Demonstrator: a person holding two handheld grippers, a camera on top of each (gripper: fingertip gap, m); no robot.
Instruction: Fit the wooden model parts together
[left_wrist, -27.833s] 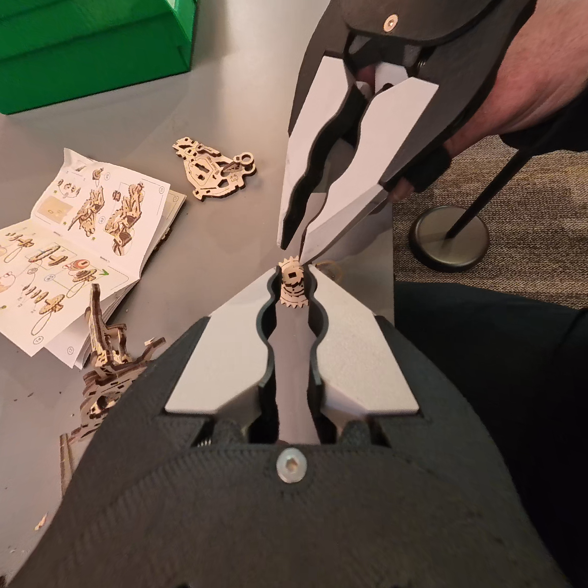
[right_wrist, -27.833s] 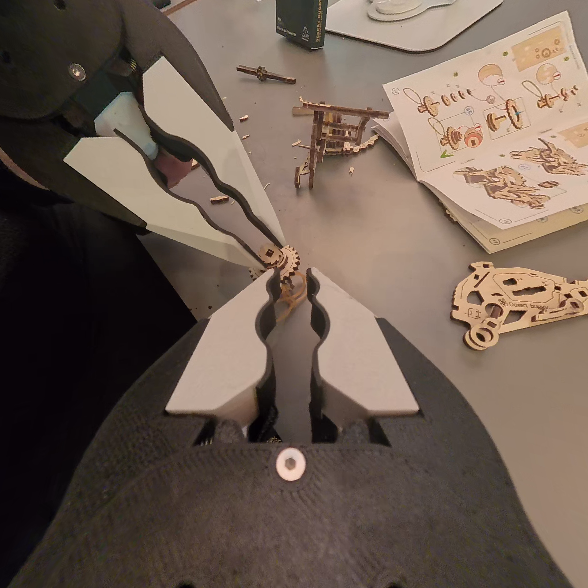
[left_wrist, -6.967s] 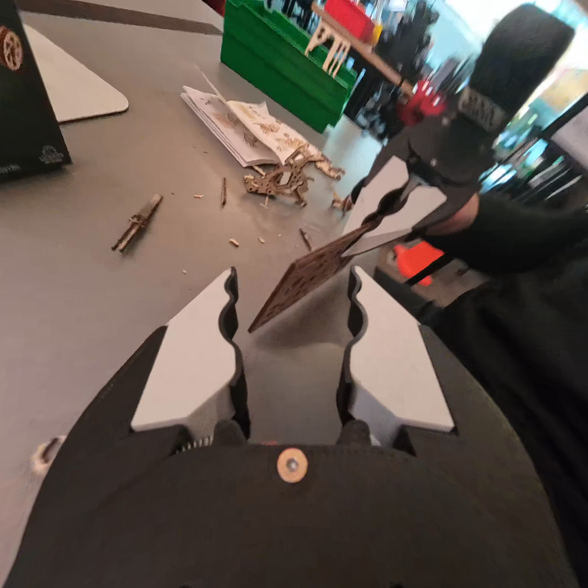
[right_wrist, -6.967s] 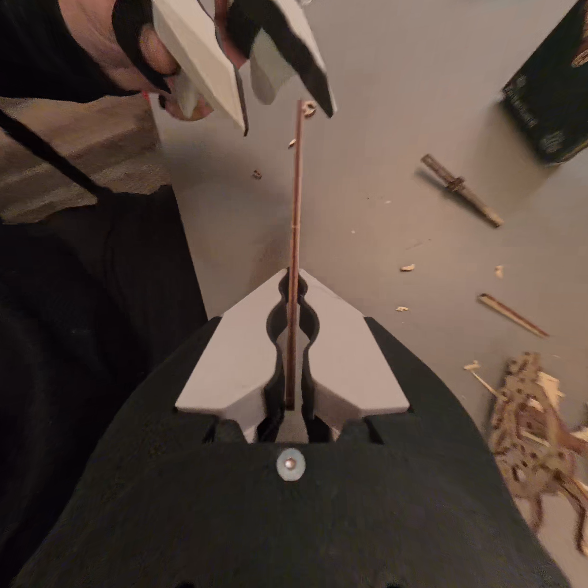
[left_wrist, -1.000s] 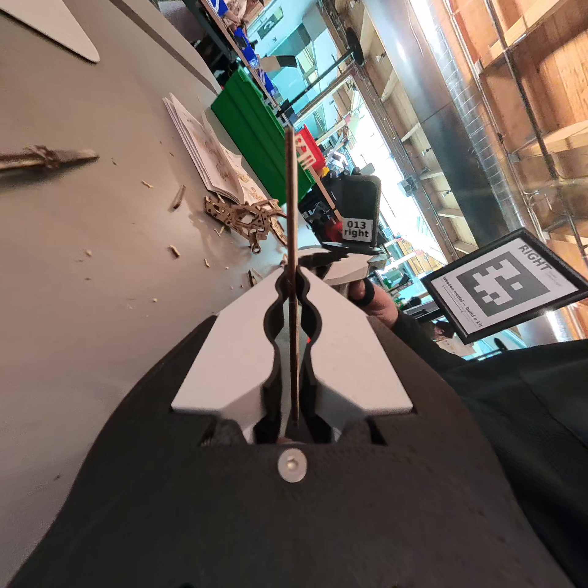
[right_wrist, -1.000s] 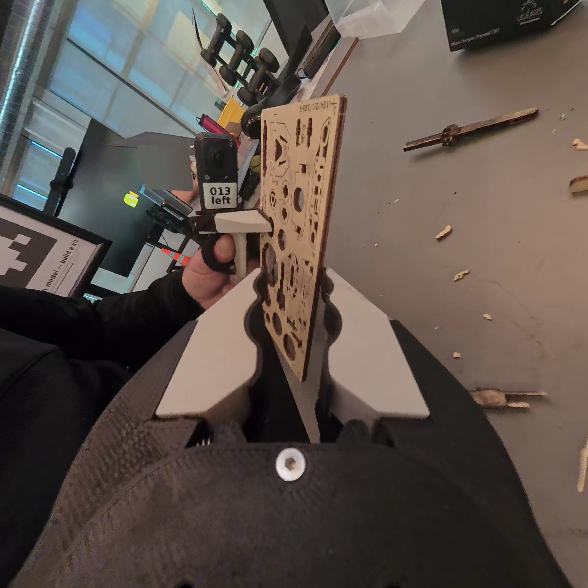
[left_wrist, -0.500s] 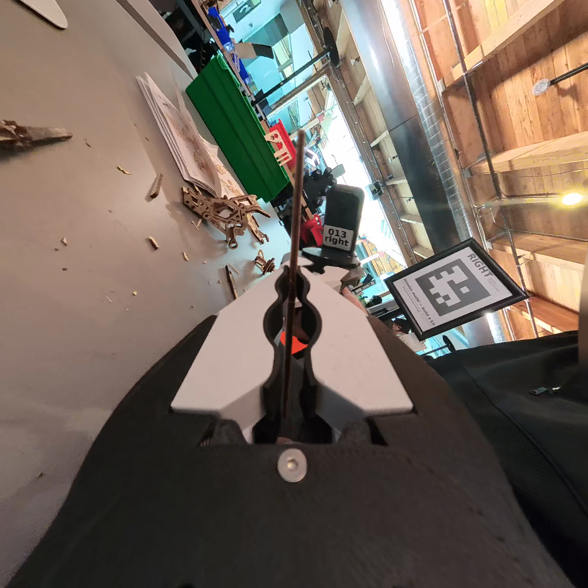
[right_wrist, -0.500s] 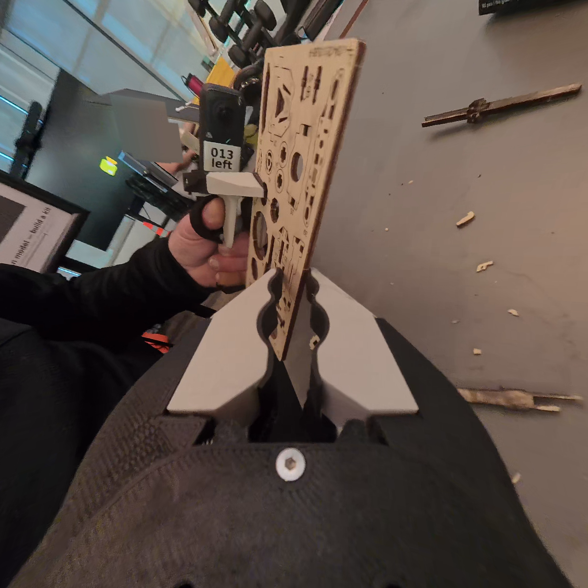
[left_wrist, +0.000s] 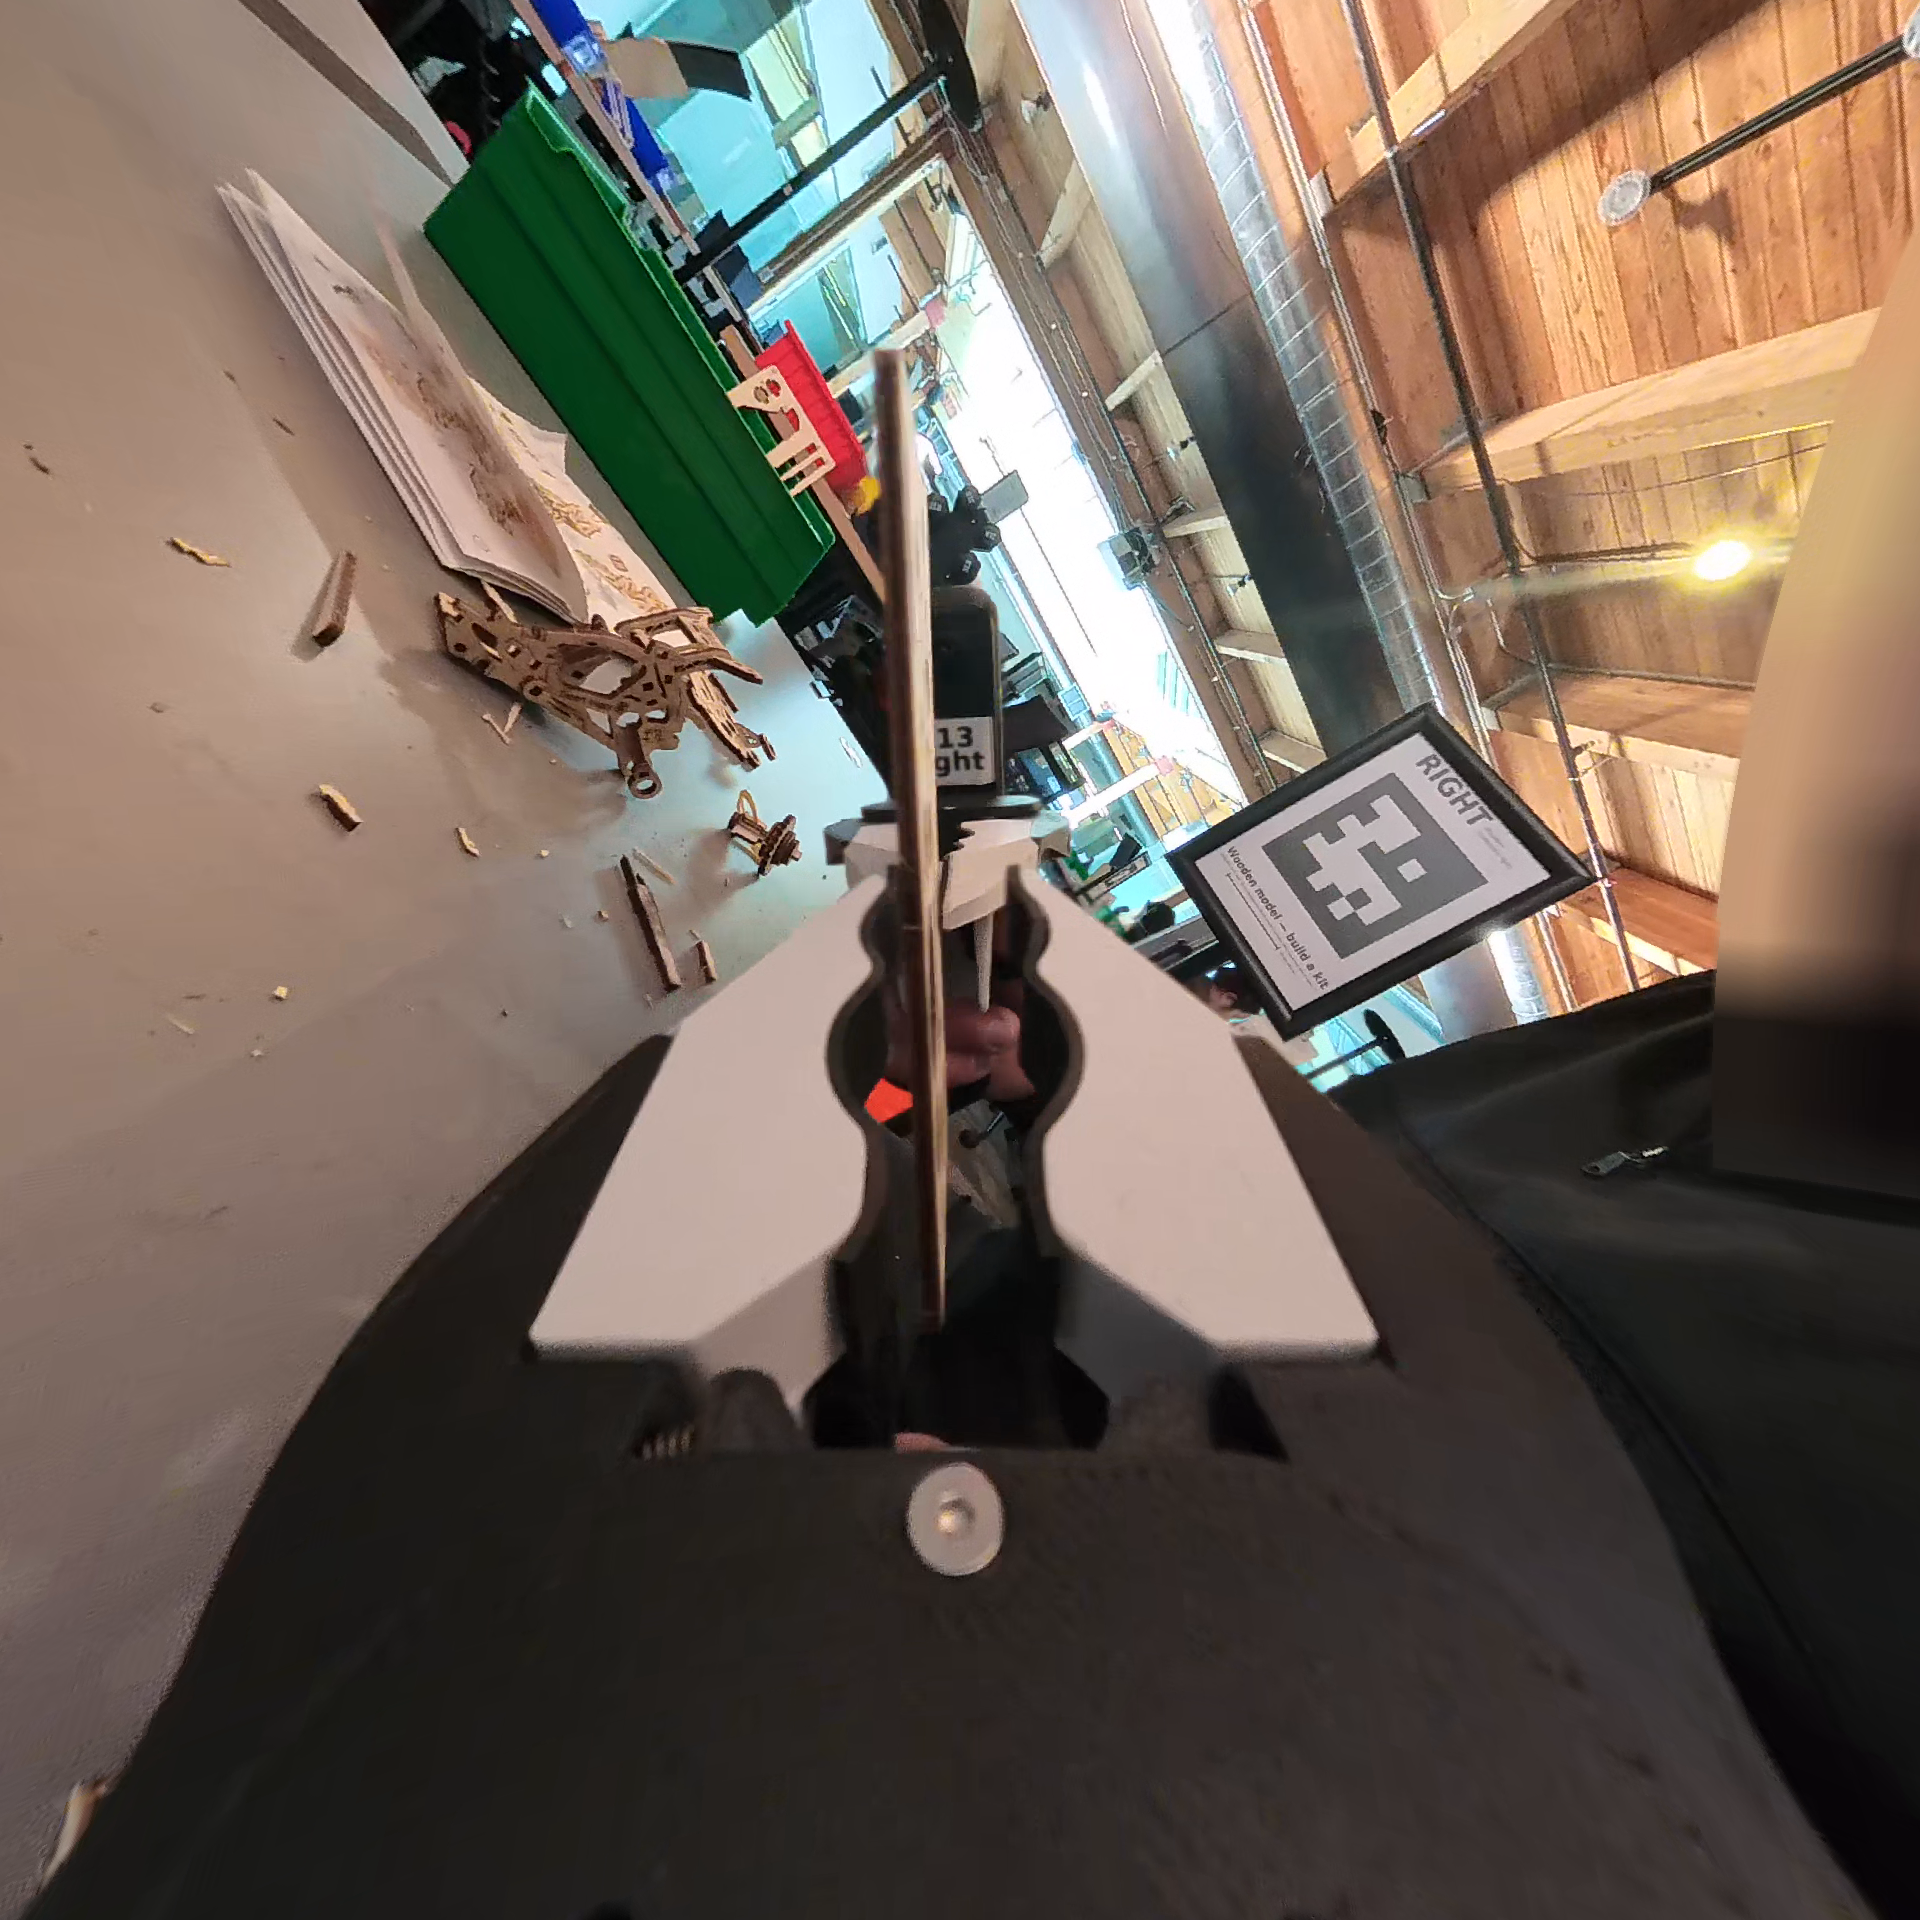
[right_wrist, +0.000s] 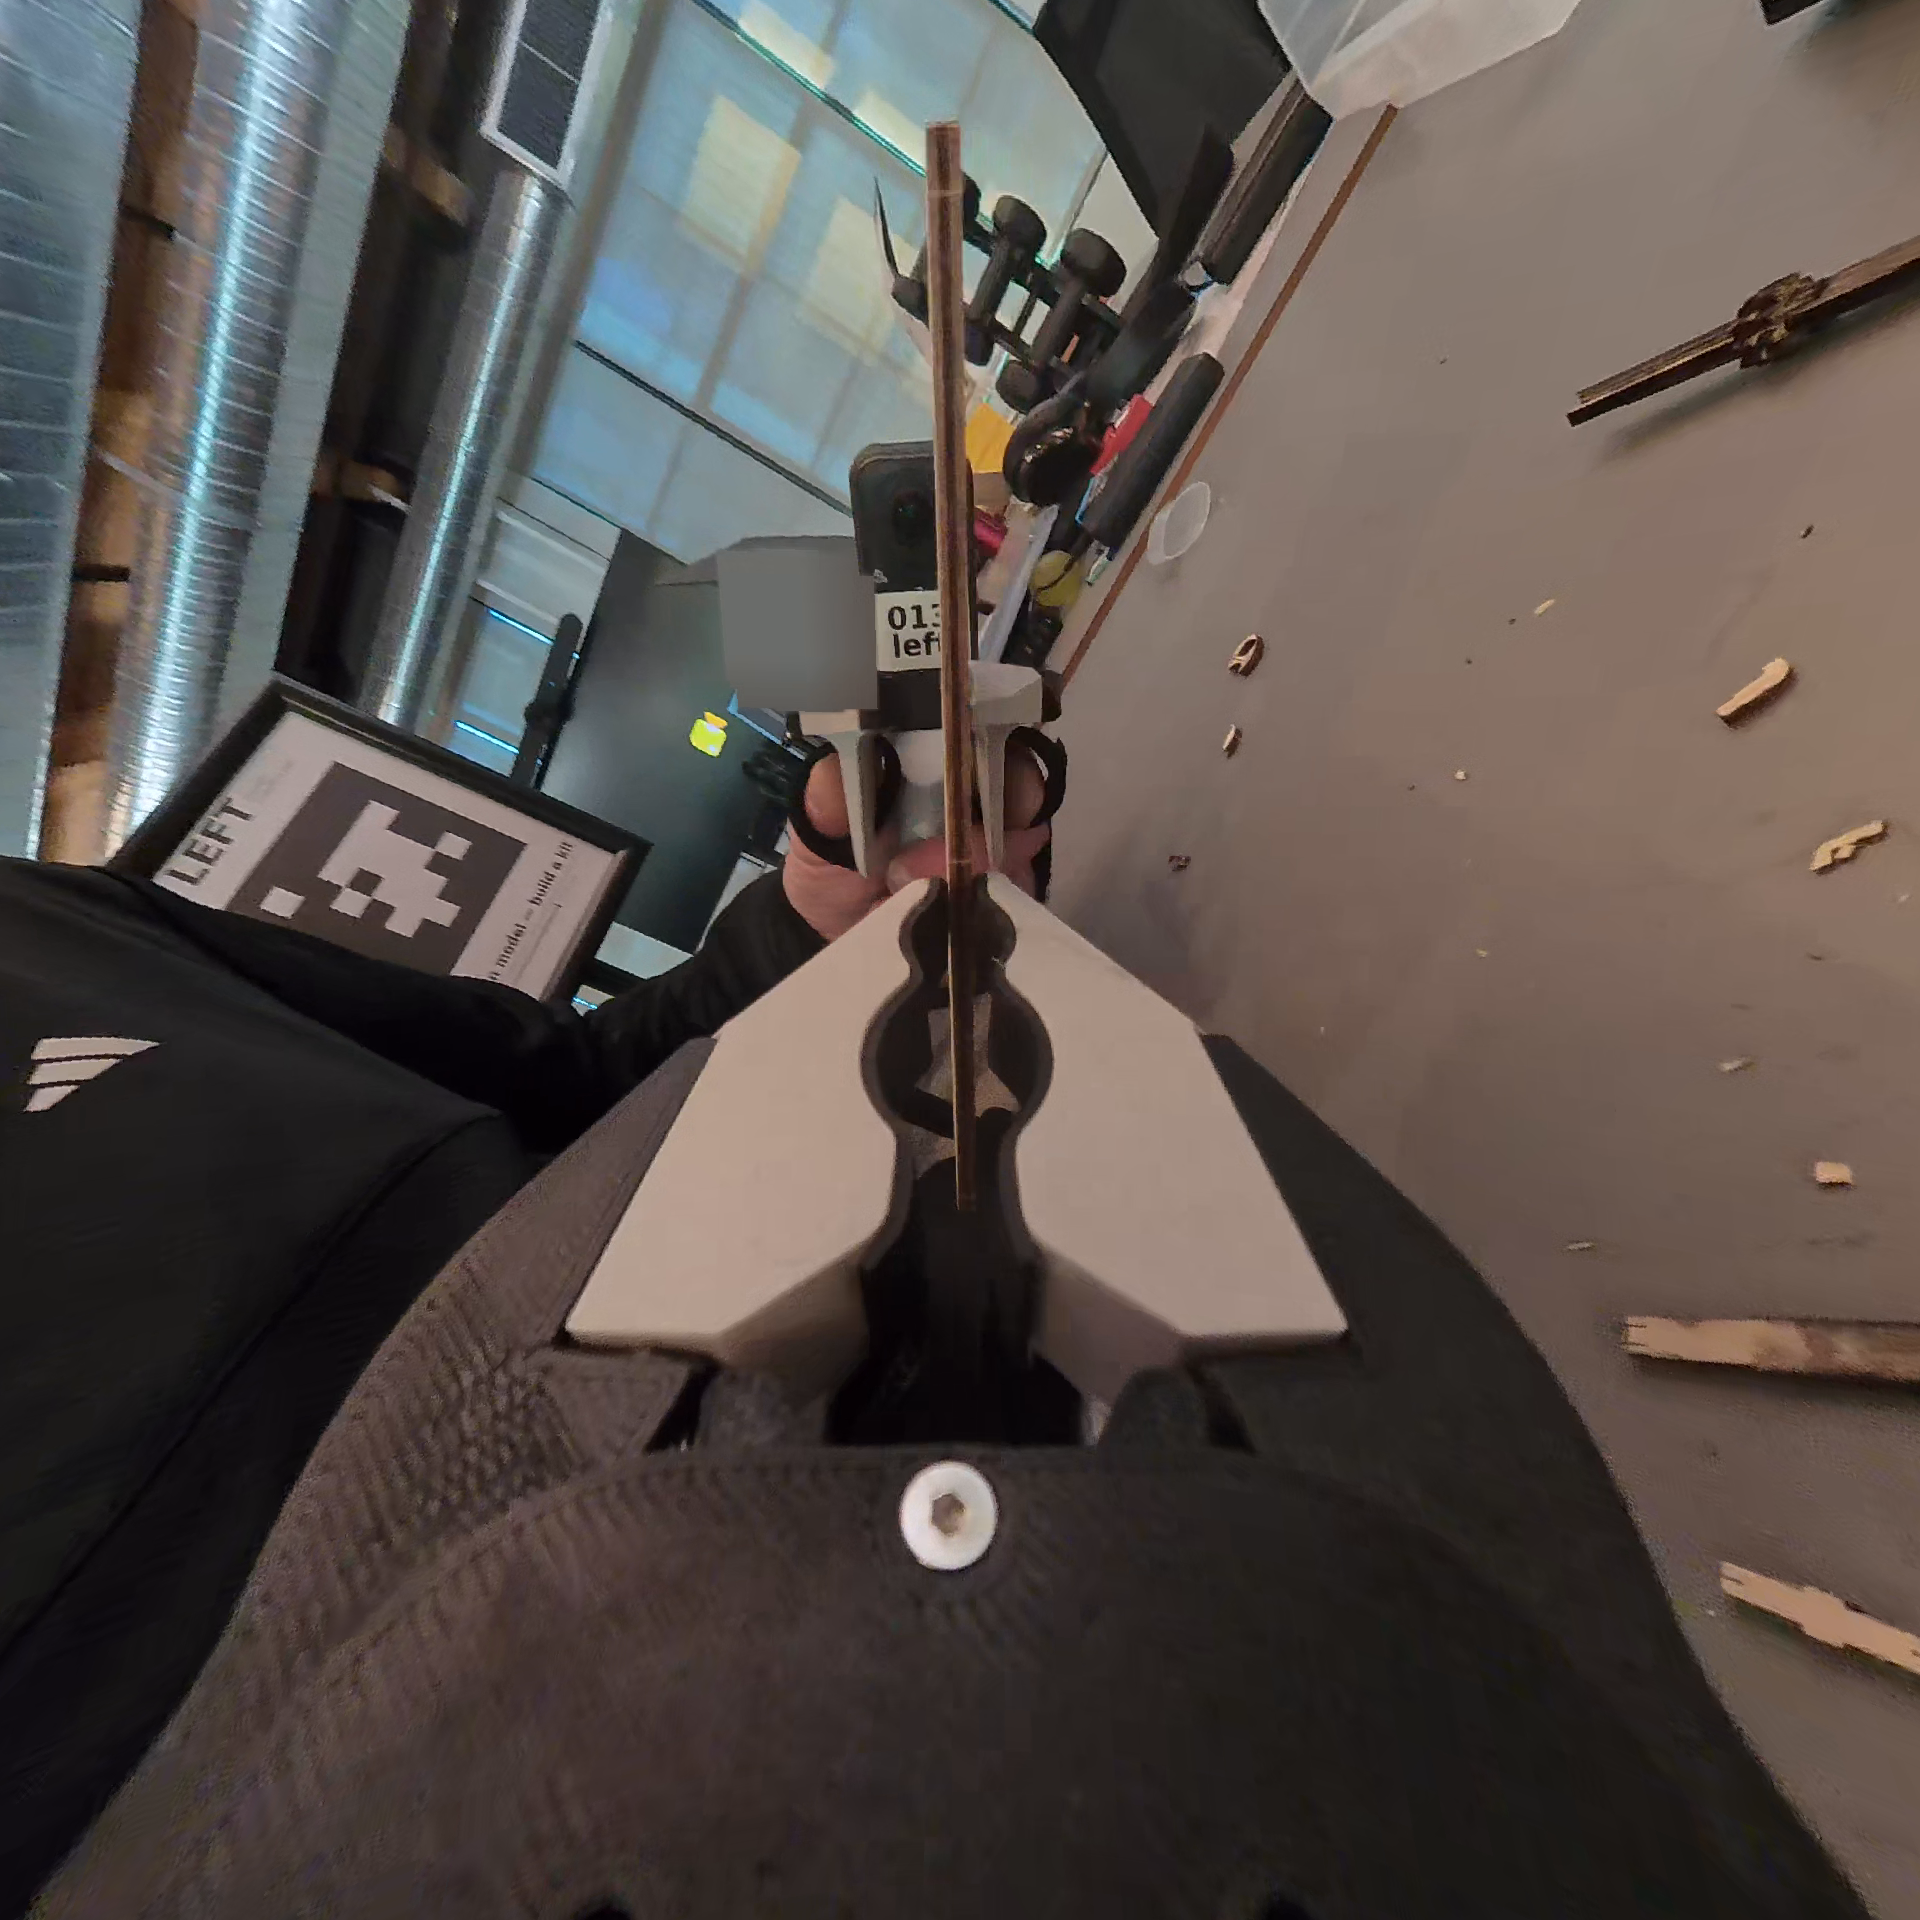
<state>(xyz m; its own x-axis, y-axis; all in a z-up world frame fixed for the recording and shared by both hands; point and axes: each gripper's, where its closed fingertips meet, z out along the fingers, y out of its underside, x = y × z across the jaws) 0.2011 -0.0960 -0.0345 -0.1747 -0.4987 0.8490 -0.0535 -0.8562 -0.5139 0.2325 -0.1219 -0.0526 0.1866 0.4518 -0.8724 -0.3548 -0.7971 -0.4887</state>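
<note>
A thin laser-cut wooden parts sheet (left_wrist: 904, 623) is held upright in the air, edge-on in both views (right_wrist: 948, 520). My right gripper (right_wrist: 961, 899) is shut on its lower edge. My left gripper (left_wrist: 954, 894) faces it from the other side with its jaws a little apart. The sheet stands in that gap, close to the left finger and clear of the right one. In the right wrist view the left gripper (right_wrist: 925, 800) shows behind the sheet, its fingers spread either side of it. The right gripper (left_wrist: 987, 862) shows past the sheet in the left wrist view.
The grey table (left_wrist: 156, 935) carries a partly built wooden model (left_wrist: 603, 675), a small gear piece (left_wrist: 764, 836), an open booklet (left_wrist: 416, 416), a green bin (left_wrist: 623, 343) and scraps. An axle stick (right_wrist: 1766, 322) and wooden strips (right_wrist: 1766, 1345) lie to the right. Framed marker signs (left_wrist: 1371, 862) stand beside the person.
My left gripper's jaws have opened off the sheet. My right gripper has closed on it, and the sheet has turned edge-on in the right wrist view.
</note>
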